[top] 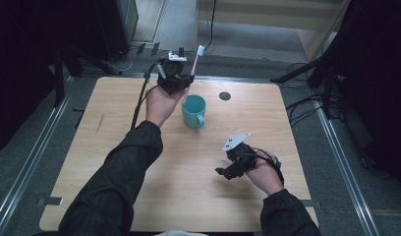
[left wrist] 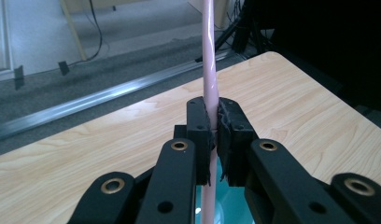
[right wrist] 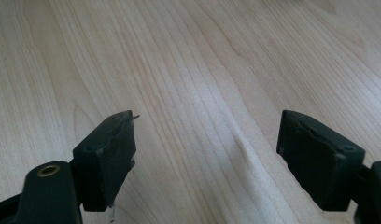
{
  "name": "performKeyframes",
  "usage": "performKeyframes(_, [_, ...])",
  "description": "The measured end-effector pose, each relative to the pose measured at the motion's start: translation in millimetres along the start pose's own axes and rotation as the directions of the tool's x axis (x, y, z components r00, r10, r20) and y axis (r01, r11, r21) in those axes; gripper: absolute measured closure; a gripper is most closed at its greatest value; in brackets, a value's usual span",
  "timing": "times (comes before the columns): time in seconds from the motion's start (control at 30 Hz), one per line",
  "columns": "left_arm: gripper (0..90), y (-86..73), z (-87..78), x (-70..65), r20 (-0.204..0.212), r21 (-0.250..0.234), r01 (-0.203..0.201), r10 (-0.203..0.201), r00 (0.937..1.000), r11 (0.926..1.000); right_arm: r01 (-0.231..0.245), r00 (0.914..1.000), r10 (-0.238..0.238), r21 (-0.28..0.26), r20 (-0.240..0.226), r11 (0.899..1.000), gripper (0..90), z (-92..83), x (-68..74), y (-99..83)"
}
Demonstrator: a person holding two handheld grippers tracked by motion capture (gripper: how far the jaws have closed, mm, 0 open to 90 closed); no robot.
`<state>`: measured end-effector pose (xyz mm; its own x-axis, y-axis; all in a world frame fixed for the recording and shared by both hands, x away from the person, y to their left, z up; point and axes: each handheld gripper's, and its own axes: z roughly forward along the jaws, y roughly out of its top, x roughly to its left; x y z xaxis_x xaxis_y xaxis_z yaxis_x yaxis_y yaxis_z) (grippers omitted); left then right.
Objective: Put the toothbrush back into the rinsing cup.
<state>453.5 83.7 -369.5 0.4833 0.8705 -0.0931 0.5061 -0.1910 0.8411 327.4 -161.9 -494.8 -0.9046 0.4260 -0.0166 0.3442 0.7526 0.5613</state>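
- We saw the left gripper (top: pixel 181 84) held up over the far part of the wooden table (top: pixel 115 147), on the left side of the high view.
- Its two black jaws were pressed tight on a thin pink toothbrush (top: pixel 194 63). There was no gap left beside the stick.
- In the left gripper view the soft pads (left wrist: pixel 230 140) squeezed the pink stick (left wrist: pixel 209 70) from both sides, and the stick stood nearly straight up between them.
- The white brush end (top: pixel 200 50) poked up above the gripper, past the far edge of the table.
- The low end of the stick pointed down at the teal cup (top: pixel 194 111). The cup stood upright on the table, just beside the left hand (top: pixel 161 105), with its handle turned to our side.
- In the left gripper view a bit of teal (left wrist: pixel 235 205) showed under the jaws, right below the stick. We could not tell if the stick touched the cup.
- A small dark round hole (top: pixel 225 96) sat in the table, a little to the right of the cup.
- Further right and nearer to us, the right gripper (top: pixel 228 172) hung low over the table, well apart from the cup.
- Its jaws were spread wide. In the right gripper view we saw bare wood (right wrist: pixel 202 93) between them, and the pads (right wrist: pixel 109 154) held nothing.
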Motion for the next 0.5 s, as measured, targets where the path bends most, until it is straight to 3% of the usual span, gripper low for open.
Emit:
performKeyframes(0.27, [84.0,-6.1,22.4,1.3,-0.003,0.024,0.007,-0.007,1.0,0.9997,0.001,1.0,-0.001,-0.001,0.003,1.0,19.9,-1.3,-1.2,-0.8])
performKeyframes(0.5, [84.0,-10.3,32.0,3.5,-0.01,0.03,0.015,-0.015,0.9998,0.9995,0.0,1.0,0.0,0.001,0.001,1.0,19.9,-0.7,-1.4,-0.7])
